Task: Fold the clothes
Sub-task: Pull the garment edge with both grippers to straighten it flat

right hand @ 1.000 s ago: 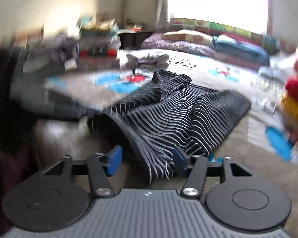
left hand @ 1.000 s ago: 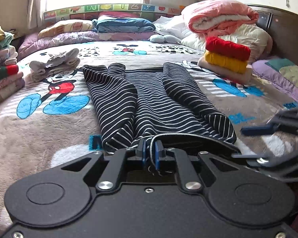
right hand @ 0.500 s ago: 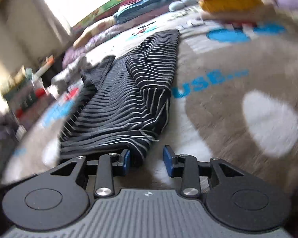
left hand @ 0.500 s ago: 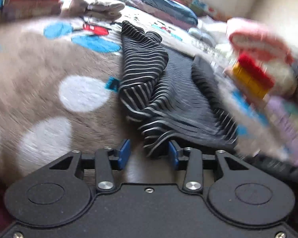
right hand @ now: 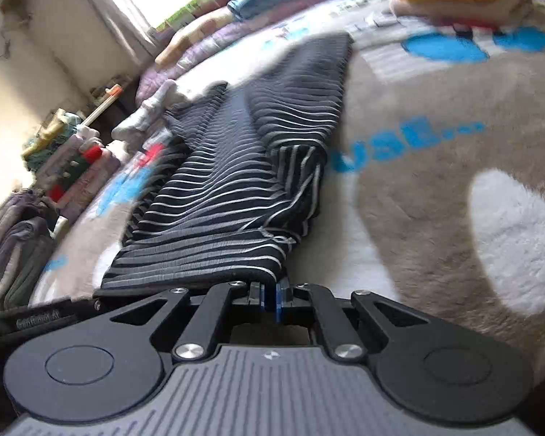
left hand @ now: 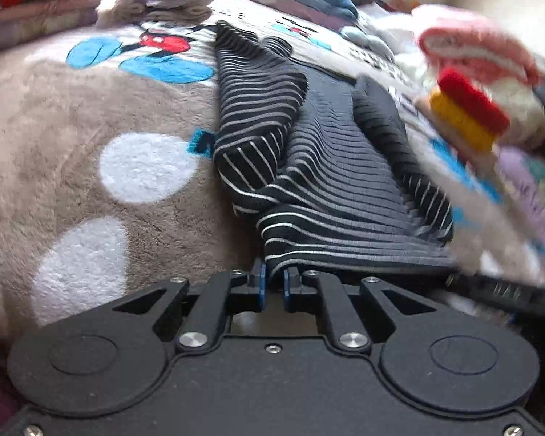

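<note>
A black garment with thin white stripes (left hand: 309, 181) lies lengthwise on the bed, its sides folded inward. In the left wrist view my left gripper (left hand: 273, 283) is at the near hem's left corner. Its jaws are closing, and the blue pads (left hand: 261, 285) pinch the fabric edge. The same garment (right hand: 236, 181) fills the right wrist view. There my right gripper (right hand: 270, 296) is at the near right corner. Its jaws are closing too, with the hem caught between the pads.
The garment lies on a brown cartoon-print blanket (left hand: 91, 167). A red and yellow folded stack (left hand: 468, 120) and pink bedding (left hand: 472, 47) sit to the right. Folded piles (right hand: 72, 167) line the left edge, with grey folded clothing (left hand: 163, 3) farther back.
The left gripper let go of the hem's middle, shifted to the left corner and closed there. The right gripper came down to the right corner and closed. Both views rolled.
</note>
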